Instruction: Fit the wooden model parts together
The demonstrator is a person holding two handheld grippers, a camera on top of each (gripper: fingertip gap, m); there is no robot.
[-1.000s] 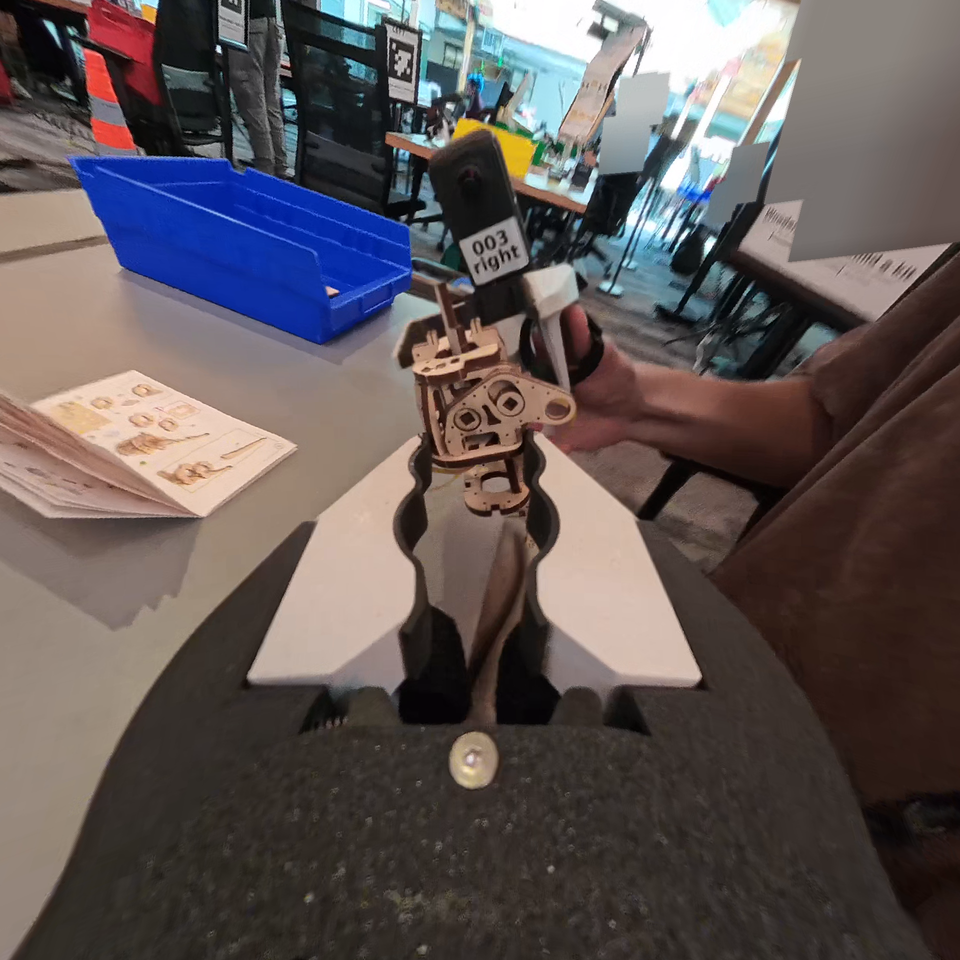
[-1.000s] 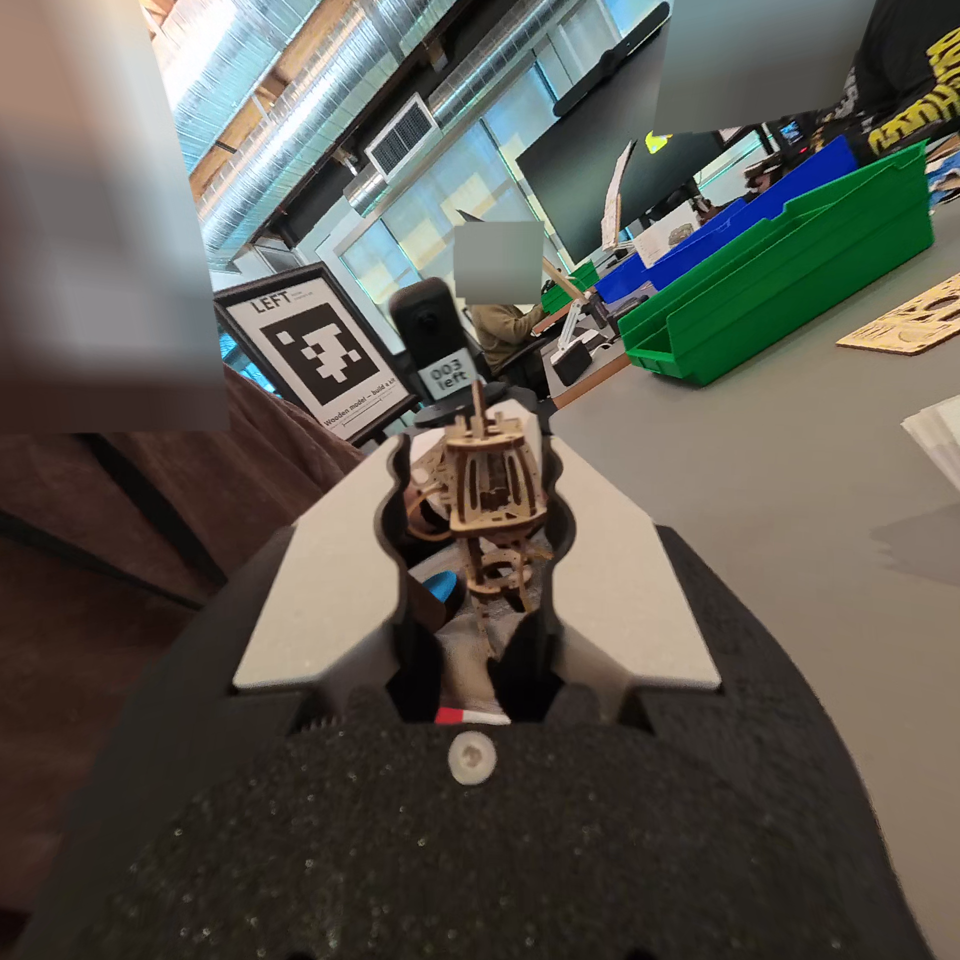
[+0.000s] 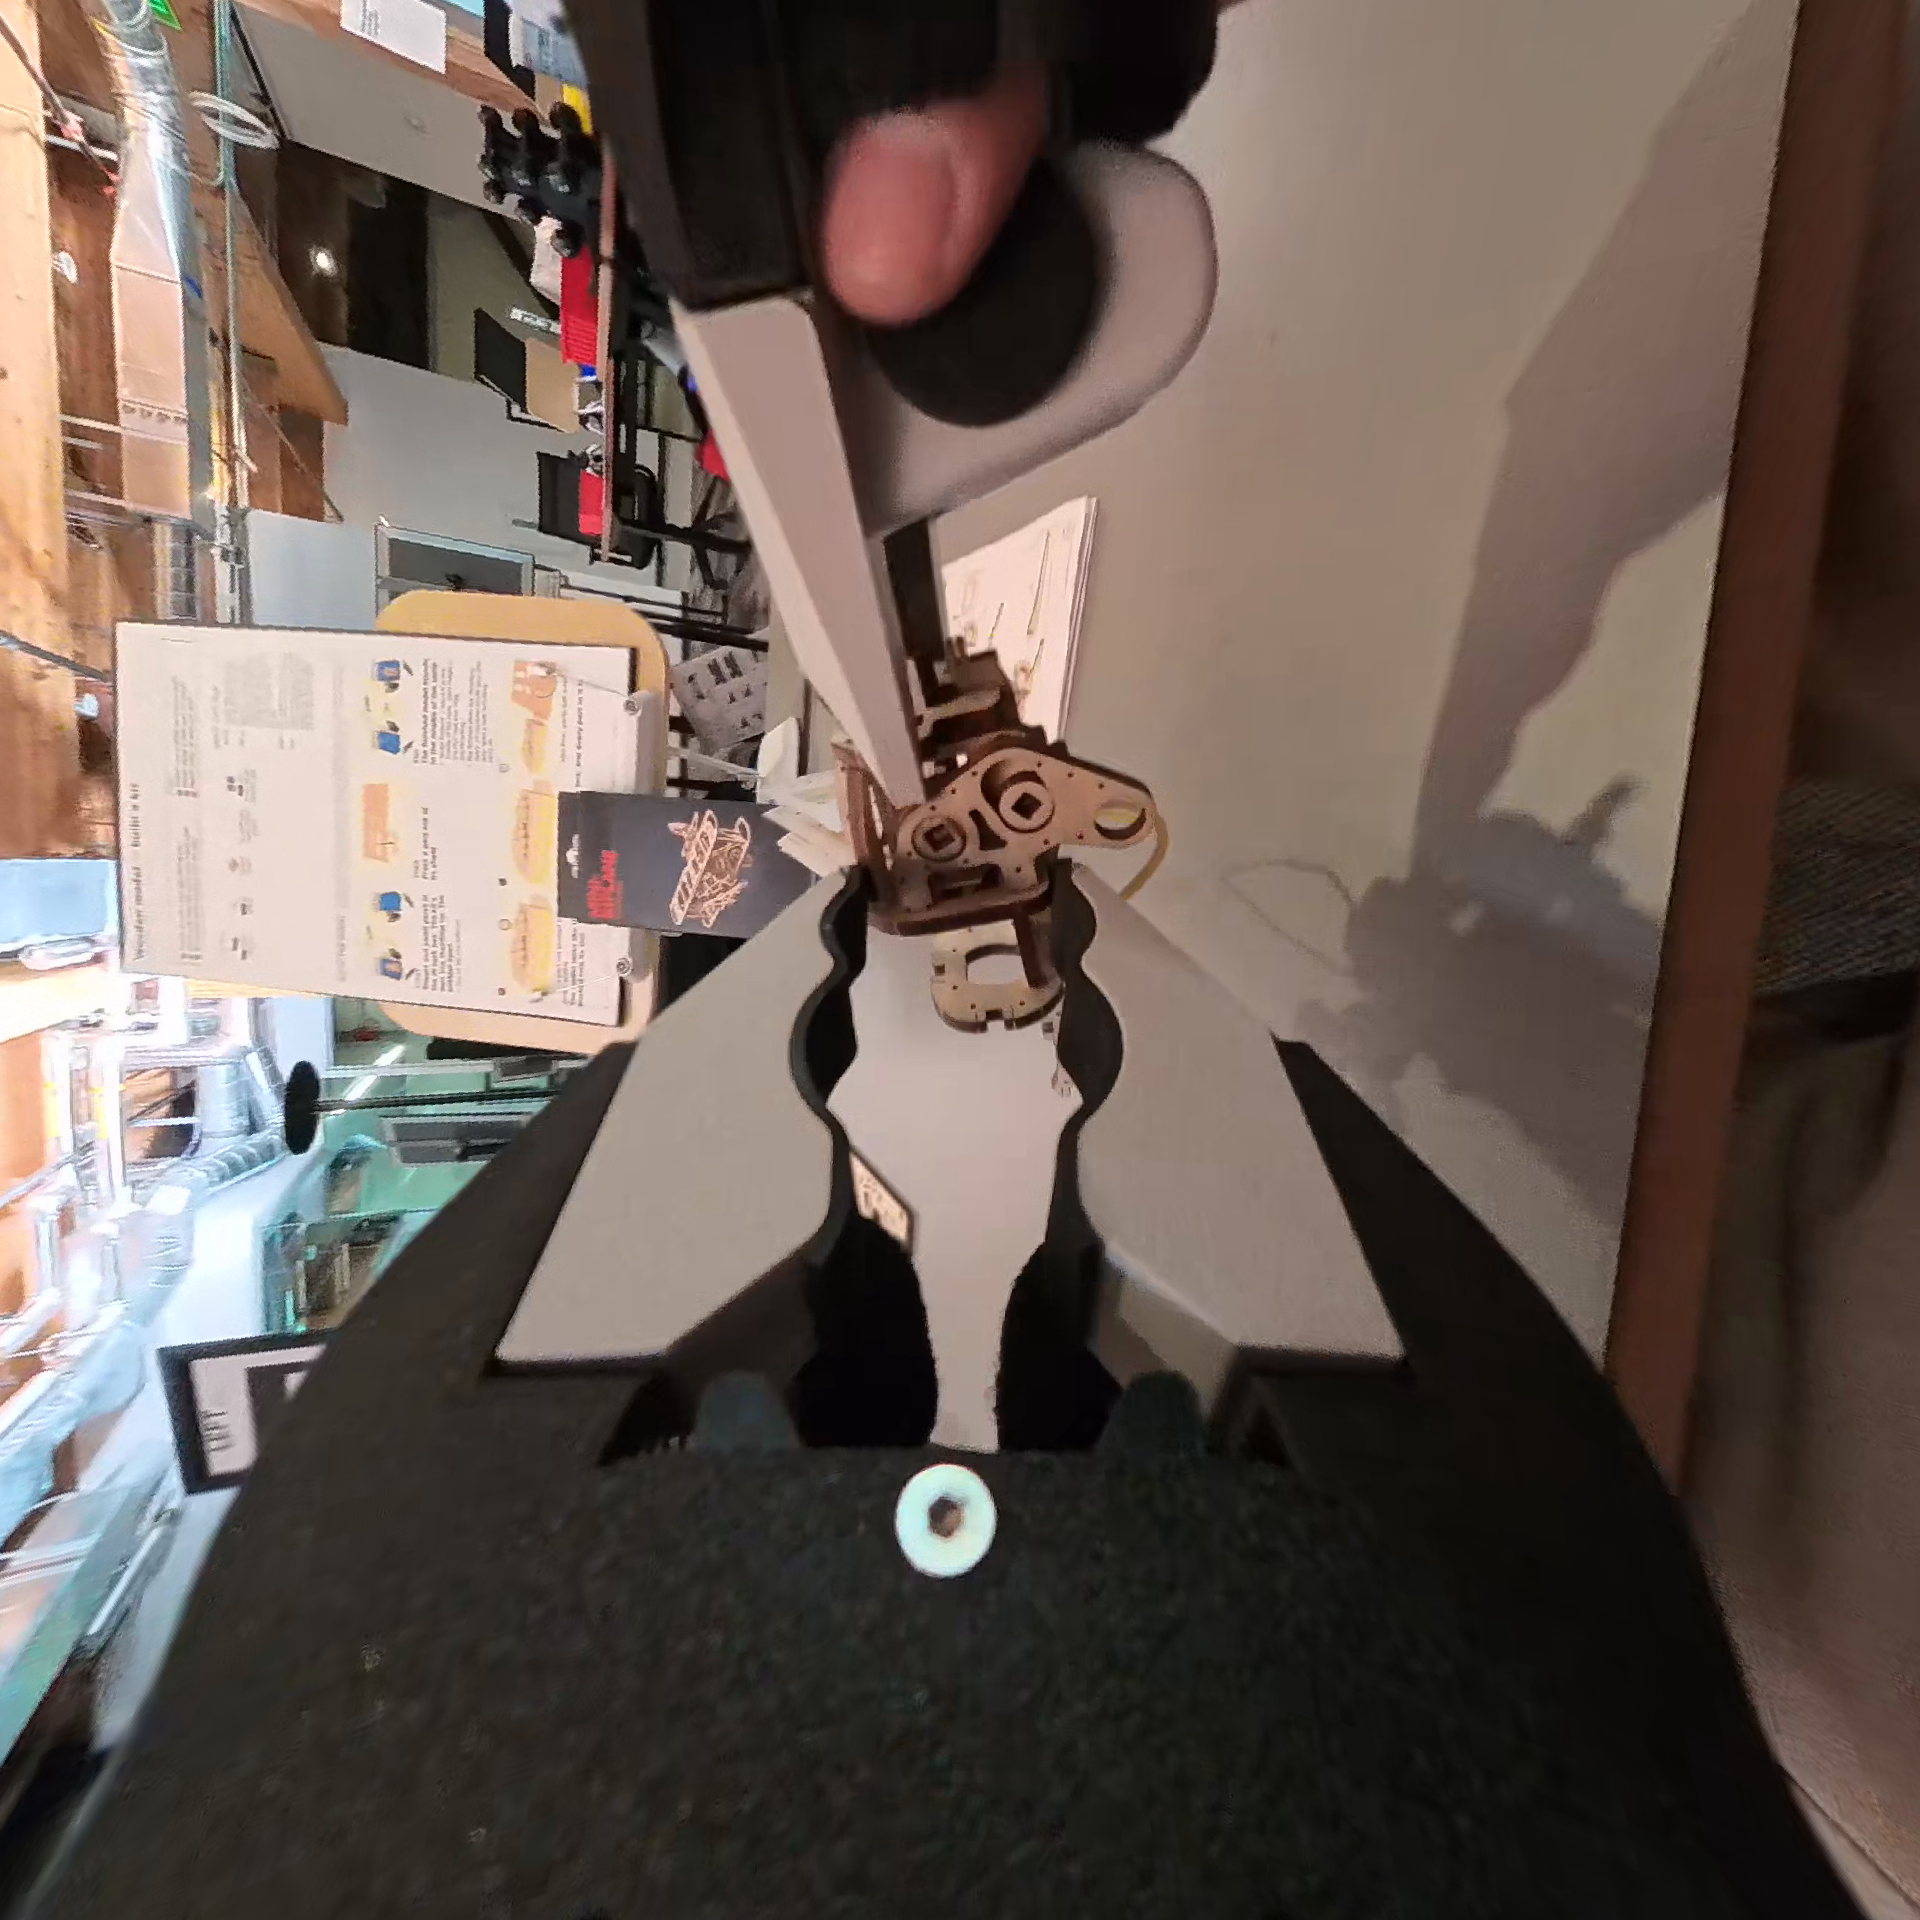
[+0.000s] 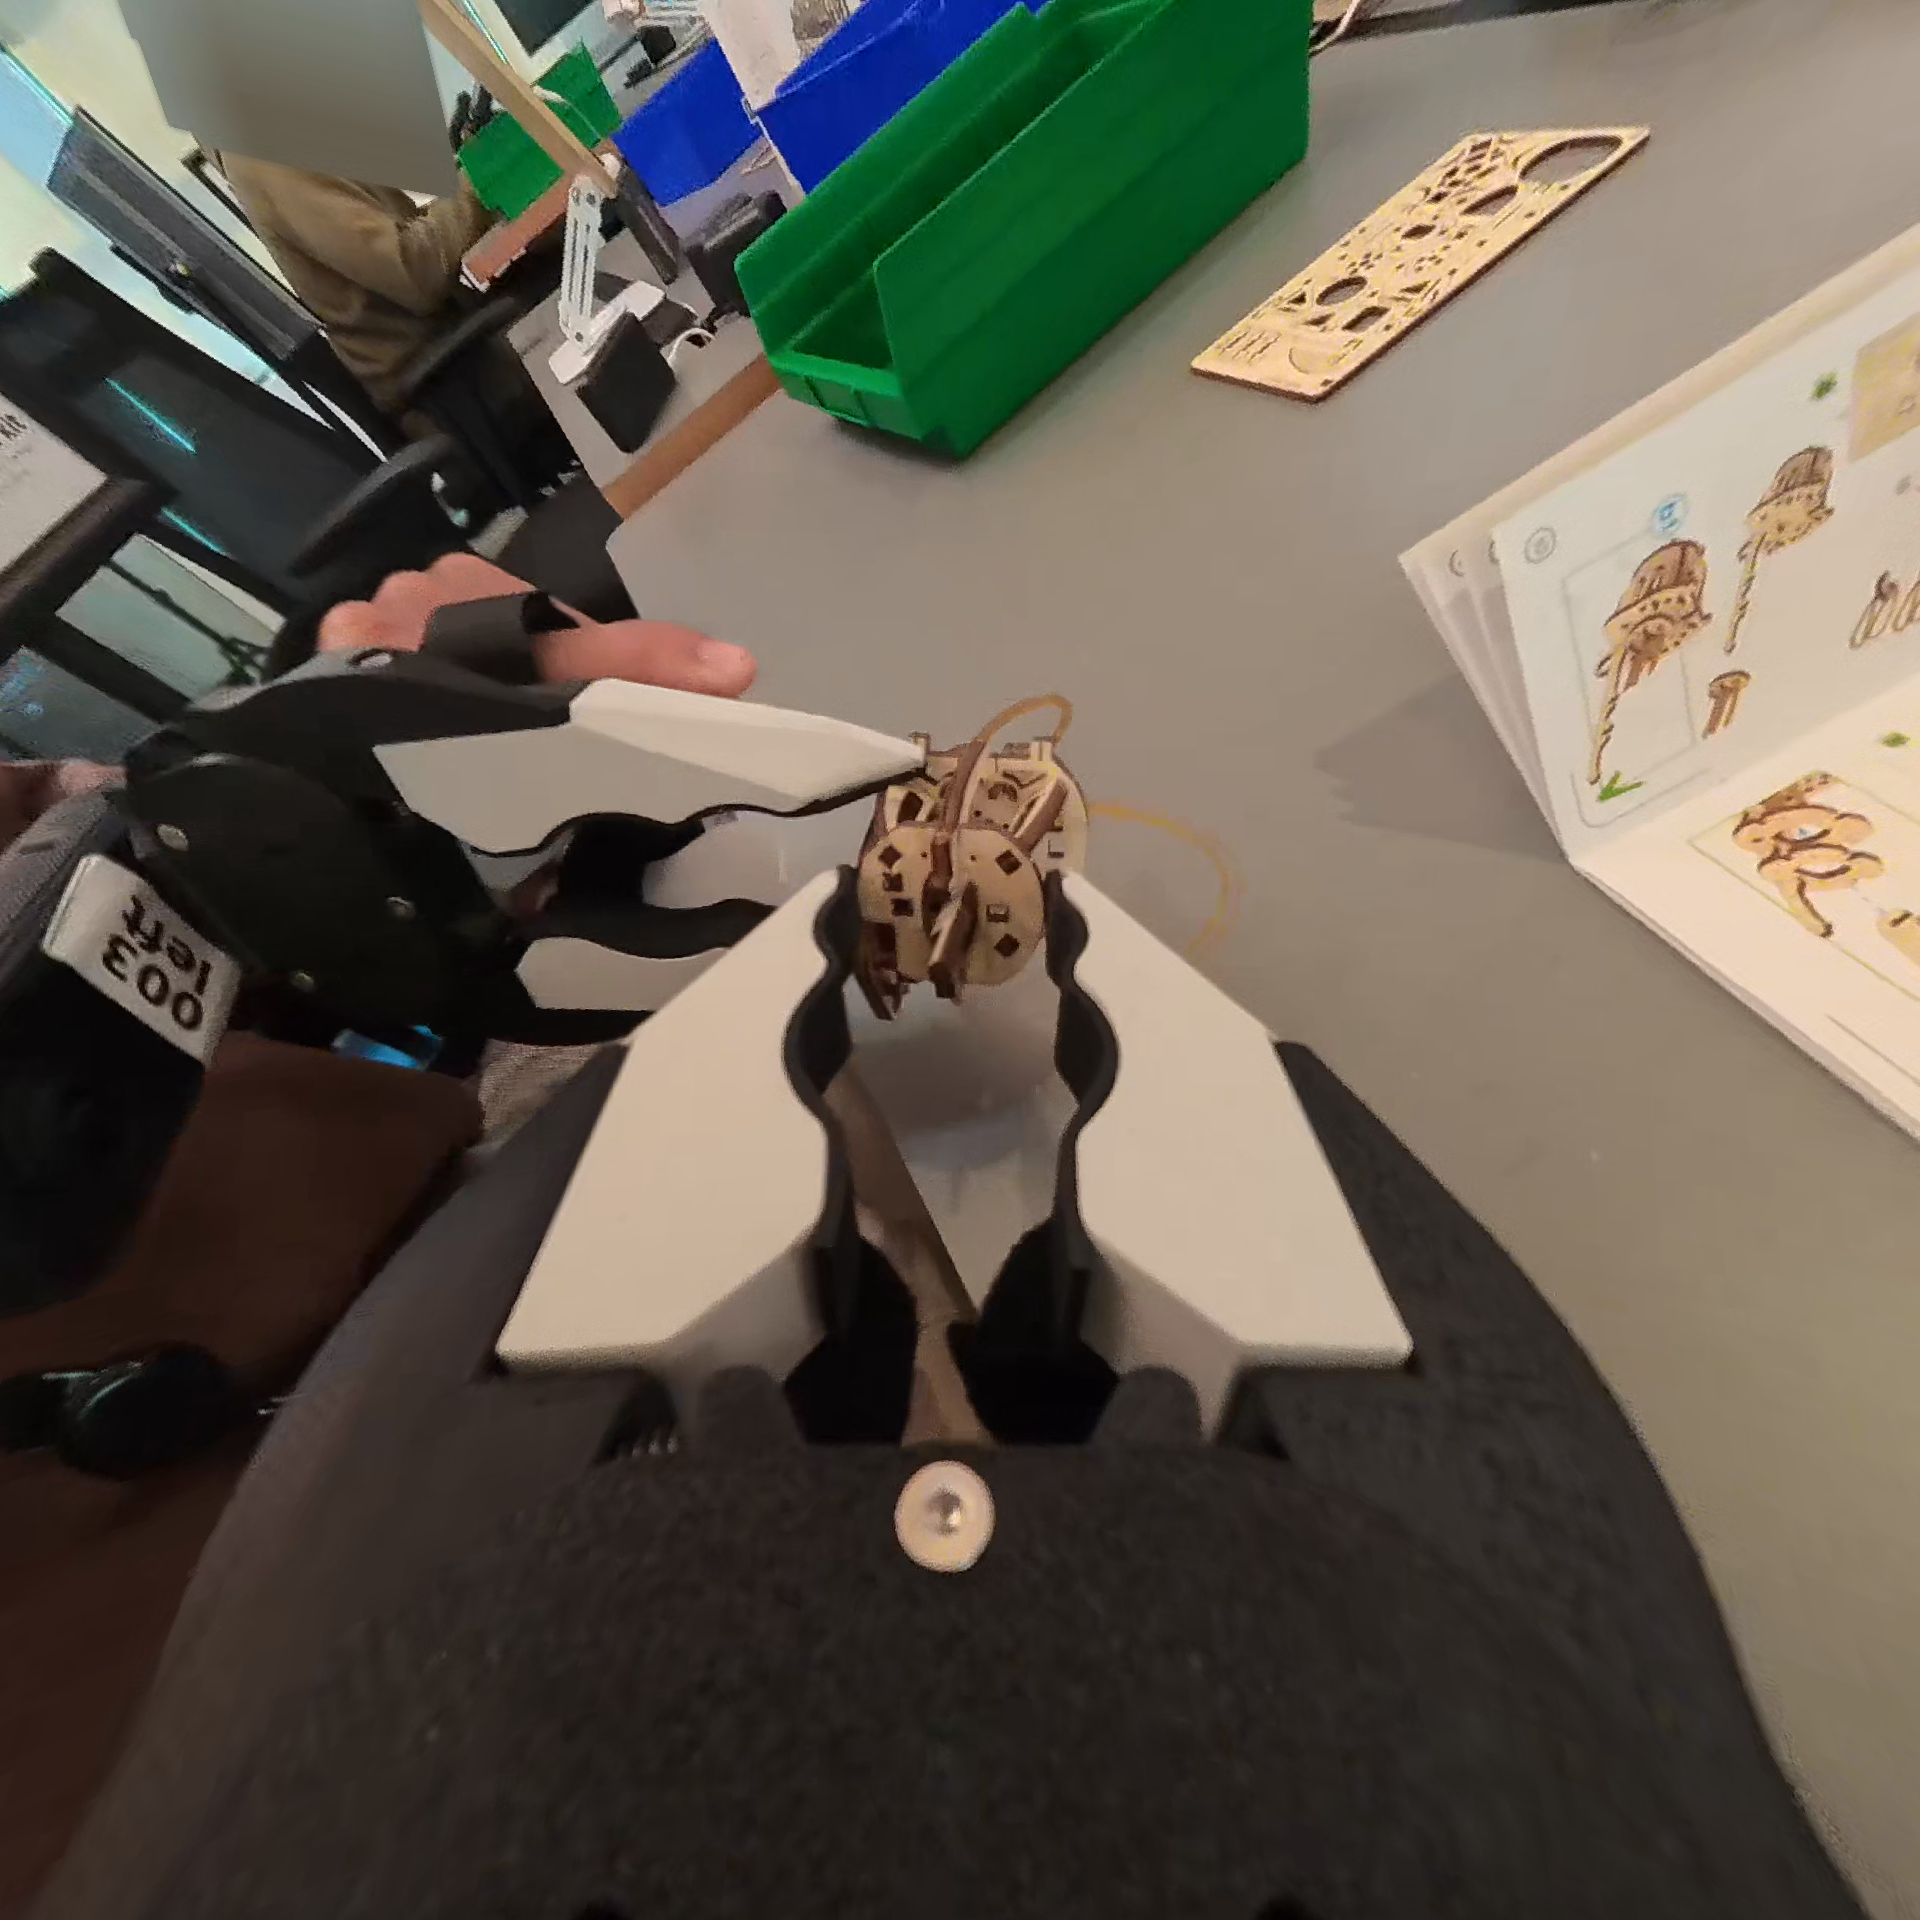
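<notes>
Jaws of both the left gripper [image 3: 961,914] and right gripper [image 4: 951,914] clamp the wooden model [image 4: 961,883] above the grey desk [image 4: 1299,1039], beside an open booklet [image 4: 1714,727].

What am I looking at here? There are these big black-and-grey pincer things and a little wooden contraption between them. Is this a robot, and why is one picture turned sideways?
There is no robot arm: a person holds a two-finger gripper in each hand, and each one carries a camera looking along its fingers. The sideways picture comes from the left gripper, which is rolled onto its side; the other comes from the right gripper. Both are shut on the same wooden model, a small assembly of laser-cut pieces, held above the grey table. In the right wrist view the left gripper comes in from the side, with the person's hand behind it. On the table lie an open instruction booklet, a wooden sheet with parts punched out, a loose rubber band and a green bin.
</notes>
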